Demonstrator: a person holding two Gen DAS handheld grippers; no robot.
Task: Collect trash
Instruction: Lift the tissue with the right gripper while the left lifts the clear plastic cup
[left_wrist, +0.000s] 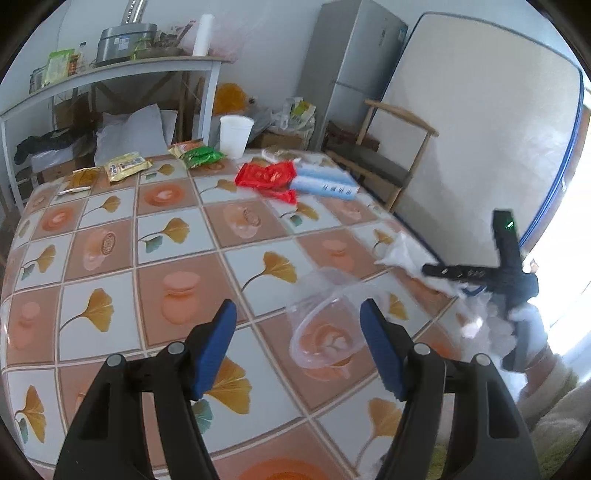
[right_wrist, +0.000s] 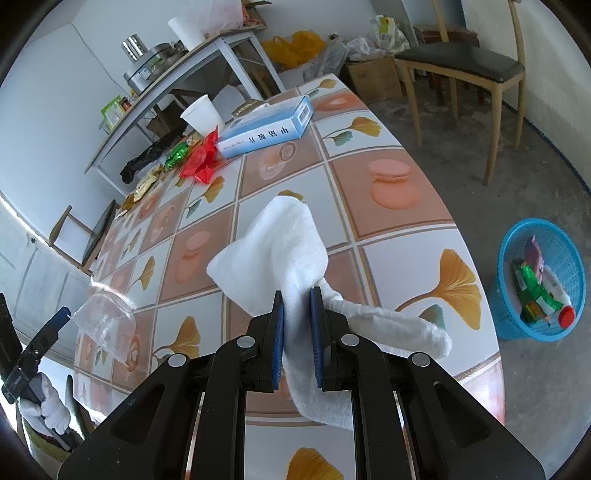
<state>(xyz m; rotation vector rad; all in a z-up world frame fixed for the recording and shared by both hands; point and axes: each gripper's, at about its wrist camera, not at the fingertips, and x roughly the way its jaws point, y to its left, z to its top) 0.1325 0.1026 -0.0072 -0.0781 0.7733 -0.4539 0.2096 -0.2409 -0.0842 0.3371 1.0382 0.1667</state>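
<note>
Right jaws clamped on cloth, left jaws released over the surface.

Right gripper (right_wrist: 297, 321) — blue pads pinch a white cloth (right_wrist: 273, 243) draped on the tiled surface (right_wrist: 391, 229). Left gripper (left_wrist: 299, 347) stands wide, nothing between its pads; a clear plastic cup (left_wrist: 325, 332) lies on its side just ahead. Red wrappers (left_wrist: 267, 175), blue box (left_wrist: 325, 181), white paper cup (left_wrist: 235, 134) sit at the far end — blue trash basket (right_wrist: 541, 277) on the floor.

Right gripper (right_wrist: 297, 314) fingers clamp white cloth (right_wrist: 273, 247).
</note>
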